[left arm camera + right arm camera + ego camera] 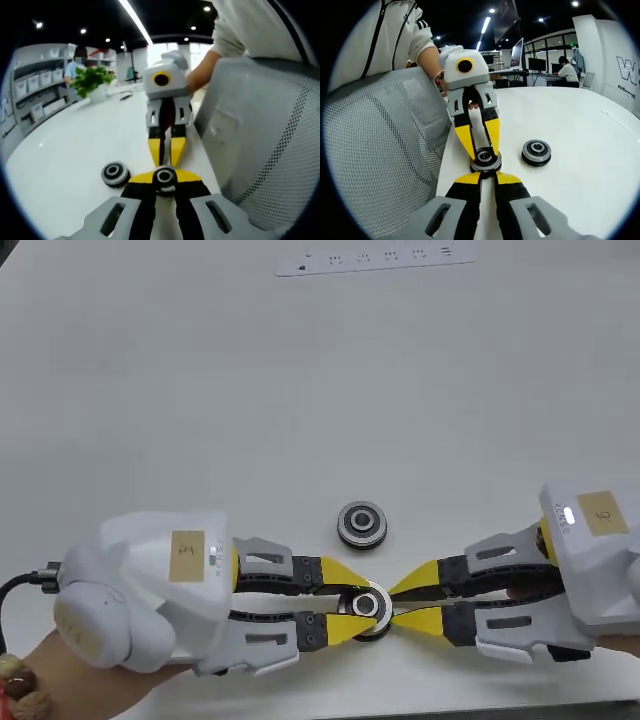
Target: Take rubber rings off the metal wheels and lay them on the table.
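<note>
Wheel (368, 606) at table (200, 390) front edge: left gripper (355, 608) is clamping it, right gripper (398, 606) is pinching its rubber ring (496, 161). Ring removal appears to be beginning; next move is calling for a steady outward peel.

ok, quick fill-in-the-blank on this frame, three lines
1. The left gripper and right gripper grip the same ___.
2. ___ wheels are in view.
3. The free wheel lies flat on the ___.
Missing: wheel; two; table.
</note>
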